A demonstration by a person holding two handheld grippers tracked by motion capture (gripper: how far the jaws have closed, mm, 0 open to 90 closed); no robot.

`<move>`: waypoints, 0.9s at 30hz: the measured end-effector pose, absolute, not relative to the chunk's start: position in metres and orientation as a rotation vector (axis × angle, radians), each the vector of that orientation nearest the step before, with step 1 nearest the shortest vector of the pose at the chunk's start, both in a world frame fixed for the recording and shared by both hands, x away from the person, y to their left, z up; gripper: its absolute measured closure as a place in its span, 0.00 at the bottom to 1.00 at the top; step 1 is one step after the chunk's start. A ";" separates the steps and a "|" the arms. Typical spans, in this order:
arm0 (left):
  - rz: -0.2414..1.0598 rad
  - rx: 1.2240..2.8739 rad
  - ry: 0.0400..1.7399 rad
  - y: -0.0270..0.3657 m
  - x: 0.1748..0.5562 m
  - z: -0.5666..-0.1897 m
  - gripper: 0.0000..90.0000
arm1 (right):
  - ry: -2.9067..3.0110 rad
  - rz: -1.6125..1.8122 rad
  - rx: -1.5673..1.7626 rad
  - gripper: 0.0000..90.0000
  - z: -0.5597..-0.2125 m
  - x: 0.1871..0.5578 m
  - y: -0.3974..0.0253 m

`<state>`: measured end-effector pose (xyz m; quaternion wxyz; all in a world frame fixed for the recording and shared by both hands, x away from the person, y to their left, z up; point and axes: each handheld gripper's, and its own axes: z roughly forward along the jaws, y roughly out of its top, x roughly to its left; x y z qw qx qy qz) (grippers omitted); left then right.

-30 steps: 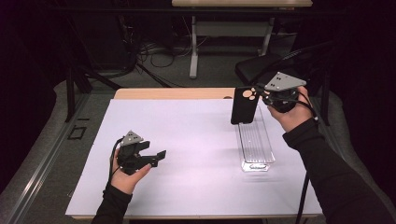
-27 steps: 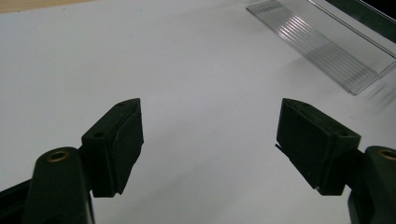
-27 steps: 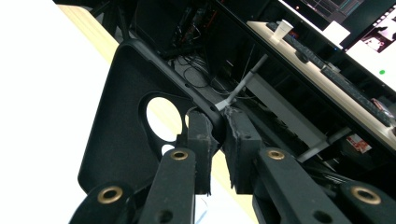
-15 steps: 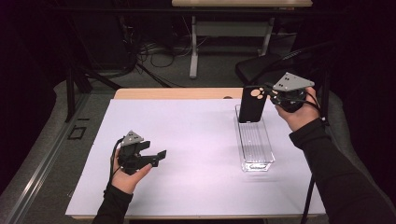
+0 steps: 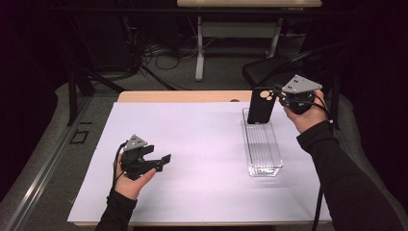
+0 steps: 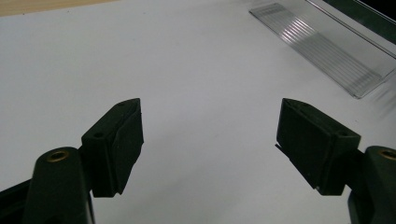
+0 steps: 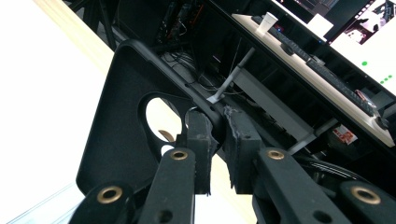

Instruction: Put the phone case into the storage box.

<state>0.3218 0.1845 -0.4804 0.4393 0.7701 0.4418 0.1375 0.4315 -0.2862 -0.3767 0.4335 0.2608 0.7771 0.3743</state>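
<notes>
**Phone case pinched over far end of clear tray**

Black phone case (image 5: pixel 261 105) clamped by its edge beside the camera cutout, between the pressed-together jaws of the right gripper (image 5: pixel 278 97); hanging upright just left of that gripper, lower end at the far end of the clear ribbed tray (image 5: pixel 263 150). Left gripper (image 5: pixel 162 161) well apart over the white sheet (image 5: pixel 192 144), jaws spread wide, holding nothing.
</notes>
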 end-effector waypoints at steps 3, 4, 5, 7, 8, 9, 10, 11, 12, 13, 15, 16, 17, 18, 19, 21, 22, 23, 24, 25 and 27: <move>0.341 1.912 1.098 0.184 0.322 -0.480 0.26 | 1.928 0.930 0.653 0.91 -0.381 0.436 -0.287; 0.343 1.913 1.096 0.185 0.322 -0.480 0.26 | 1.927 0.930 0.653 0.91 -0.382 0.437 -0.288; 0.344 1.914 1.097 0.185 0.322 -0.480 0.26 | 1.924 0.930 0.656 0.91 -0.383 0.438 -0.288; 0.343 1.910 1.101 0.186 0.322 -0.481 0.26 | 1.922 0.931 0.659 0.91 -0.386 0.441 -0.289; 0.343 1.907 1.106 0.186 0.322 -0.481 0.26 | 1.923 0.929 0.661 0.91 -0.388 0.443 -0.289; 0.343 1.904 1.107 0.186 0.322 -0.481 0.26 | 1.922 0.927 0.657 0.91 -0.390 0.445 -0.289; 0.344 1.904 1.109 0.186 0.322 -0.482 0.26 | 1.924 0.924 0.657 0.91 -0.391 0.447 -0.288; 0.345 1.904 1.109 0.186 0.322 -0.482 0.26 | 1.922 0.920 0.657 0.91 -0.393 0.449 -0.288; 0.346 1.903 1.111 0.186 0.322 -0.482 0.26 | 1.918 0.918 0.658 0.91 -0.395 0.451 -0.288; 0.346 1.903 1.111 0.186 0.323 -0.483 0.26 | 1.914 0.920 0.656 0.91 -0.395 0.453 -0.288; 0.344 1.903 1.112 0.186 0.324 -0.484 0.26 | 1.906 0.925 0.656 0.91 -0.398 0.457 -0.287; 0.342 1.904 1.113 0.186 0.324 -0.484 0.26 | 1.906 0.922 0.653 0.91 -0.400 0.459 -0.286; 0.342 1.907 1.113 0.187 0.324 -0.484 0.26 | 1.905 0.917 0.650 0.91 -0.401 0.460 -0.286; 0.342 1.908 1.113 0.187 0.324 -0.484 0.26 | 1.904 0.913 0.646 0.91 -0.402 0.461 -0.285; 0.342 1.907 1.114 0.187 0.324 -0.485 0.26 | 1.900 0.913 0.642 0.91 -0.404 0.463 -0.284; 0.340 1.908 1.117 0.187 0.324 -0.485 0.26 | 1.895 0.917 0.642 0.91 -0.408 0.465 -0.284; 0.342 1.909 1.119 0.187 0.324 -0.485 0.26 | 1.893 0.920 0.641 0.91 -0.409 0.466 -0.283; 0.343 1.908 1.119 0.188 0.324 -0.485 0.26 | 1.891 0.923 0.642 0.91 -0.411 0.467 -0.283; 0.344 1.903 1.120 0.188 0.324 -0.485 0.26 | 1.890 0.921 0.642 0.91 -0.413 0.468 -0.282; 0.346 1.903 1.121 0.188 0.324 -0.485 0.26 | 1.890 0.913 0.639 0.91 -0.415 0.469 -0.282; 0.355 1.897 1.124 0.189 0.323 -0.485 0.26 | 1.896 0.906 0.635 0.91 -0.418 0.471 -0.281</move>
